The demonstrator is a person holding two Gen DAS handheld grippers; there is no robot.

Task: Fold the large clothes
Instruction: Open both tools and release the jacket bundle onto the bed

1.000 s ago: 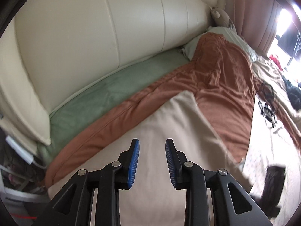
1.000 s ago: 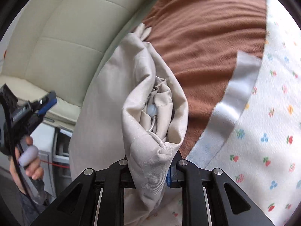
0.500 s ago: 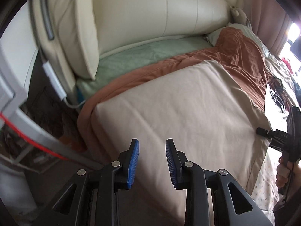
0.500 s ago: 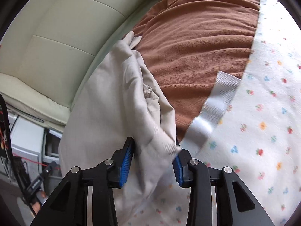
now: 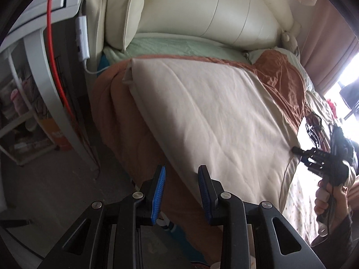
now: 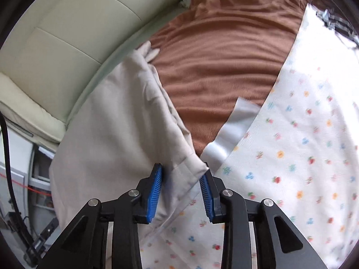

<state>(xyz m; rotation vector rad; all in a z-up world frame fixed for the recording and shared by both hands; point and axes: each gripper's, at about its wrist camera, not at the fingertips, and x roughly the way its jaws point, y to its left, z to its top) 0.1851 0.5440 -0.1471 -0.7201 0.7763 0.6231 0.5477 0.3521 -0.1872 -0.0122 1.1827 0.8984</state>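
- Two grippers are ours, and we take the nearest things first. In the right wrist view the right gripper (image 6: 180,177) has its blue pads parted, with a corner of the beige garment (image 6: 107,121) lying between them; we see cloth against the left pad, but a gap at the right one, so the pads do not press on it. Its jaws have just been closing a little after widening.
- The corner rests on the white floral sheet (image 6: 303,134), which runs under and to the right of that gripper.
- In the left wrist view the left gripper (image 5: 180,178) has its pads apart with nothing between them. It hangs over the near edge of the bed, with the garment's lower edge just beyond the right pad.
- Beyond the fingers the garment lies spread flat on the brown blanket (image 5: 116,121), reaching up towards a folded-back corner at the far left.
- At the garment's right edge we see the right gripper from outside, held in a hand (image 5: 329,199).
- Farther off lies a pale green sheet (image 5: 170,44), then the cream padded headboard (image 5: 202,6).
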